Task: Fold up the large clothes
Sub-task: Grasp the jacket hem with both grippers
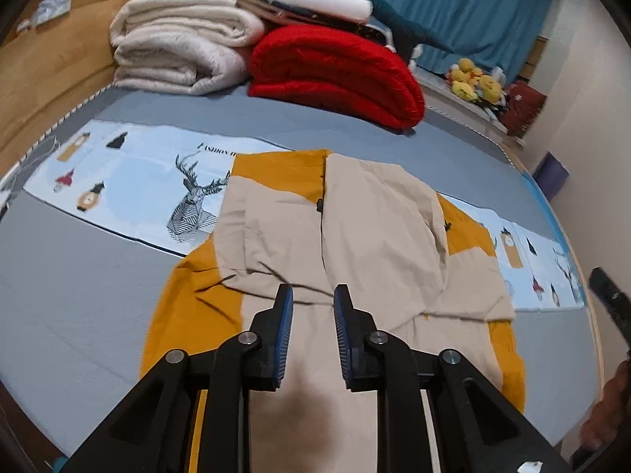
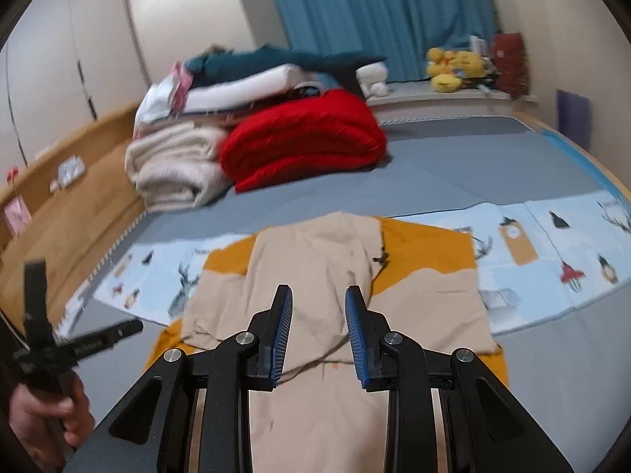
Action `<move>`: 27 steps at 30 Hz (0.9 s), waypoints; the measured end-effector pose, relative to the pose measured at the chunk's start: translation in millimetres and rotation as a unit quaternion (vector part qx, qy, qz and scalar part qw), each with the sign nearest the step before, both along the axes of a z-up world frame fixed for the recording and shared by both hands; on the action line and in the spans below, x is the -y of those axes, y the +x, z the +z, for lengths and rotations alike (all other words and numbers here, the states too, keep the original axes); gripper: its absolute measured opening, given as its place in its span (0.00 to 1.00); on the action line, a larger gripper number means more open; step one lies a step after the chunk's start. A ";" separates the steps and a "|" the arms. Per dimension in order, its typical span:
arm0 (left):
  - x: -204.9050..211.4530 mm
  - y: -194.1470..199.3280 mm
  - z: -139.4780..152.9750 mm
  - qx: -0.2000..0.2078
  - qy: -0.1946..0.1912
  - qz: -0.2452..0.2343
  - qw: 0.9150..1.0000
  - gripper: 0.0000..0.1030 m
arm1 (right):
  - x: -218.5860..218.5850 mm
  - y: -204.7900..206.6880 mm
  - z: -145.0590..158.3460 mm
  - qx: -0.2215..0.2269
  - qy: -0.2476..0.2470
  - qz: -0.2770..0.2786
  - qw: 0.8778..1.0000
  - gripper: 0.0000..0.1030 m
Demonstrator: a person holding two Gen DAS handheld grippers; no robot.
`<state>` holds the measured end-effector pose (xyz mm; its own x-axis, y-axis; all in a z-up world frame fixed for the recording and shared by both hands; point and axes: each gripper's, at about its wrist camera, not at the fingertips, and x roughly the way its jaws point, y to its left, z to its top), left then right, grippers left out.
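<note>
A beige and mustard-yellow garment (image 1: 355, 228) lies flat on the grey bed (image 1: 79, 276), with both side parts folded in over its middle. It also shows in the right wrist view (image 2: 315, 276). My left gripper (image 1: 313, 295) hovers over the garment's near middle, open and empty. My right gripper (image 2: 319, 297) hovers over the same garment, open and empty. The left gripper's handle, held by a hand (image 2: 51, 354), shows at the left of the right wrist view.
A light-blue printed strip with deer and clocks (image 1: 138, 181) runs across the bed under the garment. Folded cream blankets (image 1: 181, 47) and a red quilt (image 1: 335, 71) are stacked at the far end. A wooden headboard (image 1: 51, 59) is at left, yellow plush toys (image 2: 453, 67) on a sill.
</note>
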<state>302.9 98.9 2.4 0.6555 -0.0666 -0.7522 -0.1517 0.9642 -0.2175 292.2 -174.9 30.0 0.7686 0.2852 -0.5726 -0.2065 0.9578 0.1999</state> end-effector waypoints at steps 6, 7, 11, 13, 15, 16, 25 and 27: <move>-29.6 -59.5 20.3 0.023 0.047 -0.050 0.997 0.15 | 54.1 -67.8 21.2 0.015 -0.049 -0.020 0.998 0.26; -40.7 -76.9 19.0 0.026 0.043 -0.058 0.997 0.15 | 67.2 -78.9 21.3 0.011 -0.062 -0.025 0.998 0.21; -87.7 -131.0 -20.1 -0.018 0.052 -0.046 0.997 0.09 | 117.5 -108.3 1.1 -0.031 -0.100 -0.044 0.994 0.17; -137.0 -133.2 -34.7 -0.045 -0.027 0.023 0.998 0.07 | 139.5 -116.6 -13.4 -0.050 -0.101 -0.059 0.992 0.17; -161.2 -129.5 -45.1 -0.058 -0.033 0.054 0.996 0.07 | 163.9 -123.6 -33.2 -0.067 -0.090 -0.083 0.990 0.17; -174.1 -124.2 -58.9 -0.085 -0.031 0.070 0.993 0.06 | 173.3 -122.9 -42.5 -0.089 -0.087 -0.094 0.988 0.17; -185.8 -113.6 -112.7 -0.162 -0.115 0.065 0.978 0.07 | 210.5 -111.7 -79.9 -0.184 -0.033 -0.085 0.979 0.18; -174.3 -115.3 -122.1 -0.192 -0.099 0.042 0.975 0.07 | 210.3 -107.9 -100.8 -0.235 -0.035 -0.077 0.968 0.19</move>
<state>187.6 273.2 -119.7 0.3377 -0.1937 -0.9211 -0.3361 0.8893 -0.3102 184.3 -385.2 -70.8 0.4496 0.1356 -0.8829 0.0377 0.9846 0.1704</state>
